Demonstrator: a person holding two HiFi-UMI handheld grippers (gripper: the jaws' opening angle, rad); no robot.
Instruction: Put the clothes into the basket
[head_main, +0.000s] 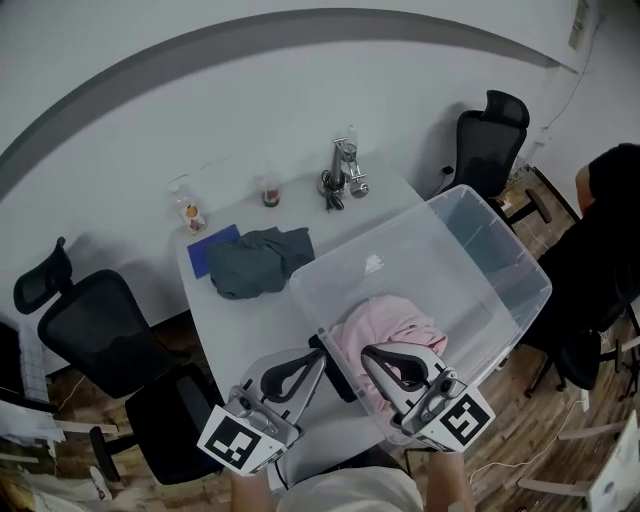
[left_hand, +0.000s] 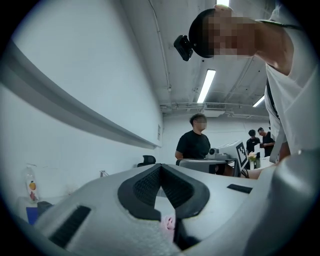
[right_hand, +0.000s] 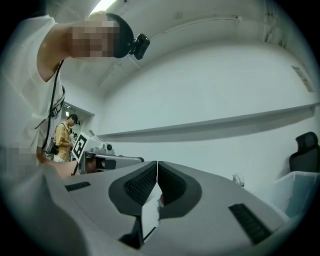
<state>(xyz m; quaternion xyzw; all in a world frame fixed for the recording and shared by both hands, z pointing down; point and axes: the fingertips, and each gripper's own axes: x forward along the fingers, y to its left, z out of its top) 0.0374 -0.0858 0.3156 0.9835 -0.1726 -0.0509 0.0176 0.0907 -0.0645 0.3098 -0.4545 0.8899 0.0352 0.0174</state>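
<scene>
At the basket's (head_main: 547, 288) near edge, left gripper (head_main: 318, 350) and right gripper (head_main: 368, 352) both sit with jaws closed tip-to-tip, pink garment (head_main: 395, 318) just beyond.

On table (head_main: 250, 330): basket (head_main: 420, 280) stands on right half, garment (head_main: 390, 325) inside at its near end; second garment (head_main: 260, 260) lies left of basket; bottle (head_main: 190, 213) behind, at far edge. Left of table: chair (head_main: 100, 330).

A pink garment (head_main: 395, 325) sits bunched at the near end of the clear plastic basket (head_main: 505, 240), heaped up to its rim. The basket stands upright and open on the white table (head_main: 240, 330). A grey-green garment (head_main: 258, 260) lies crumpled on the table just beside the basket's left wall.
</scene>
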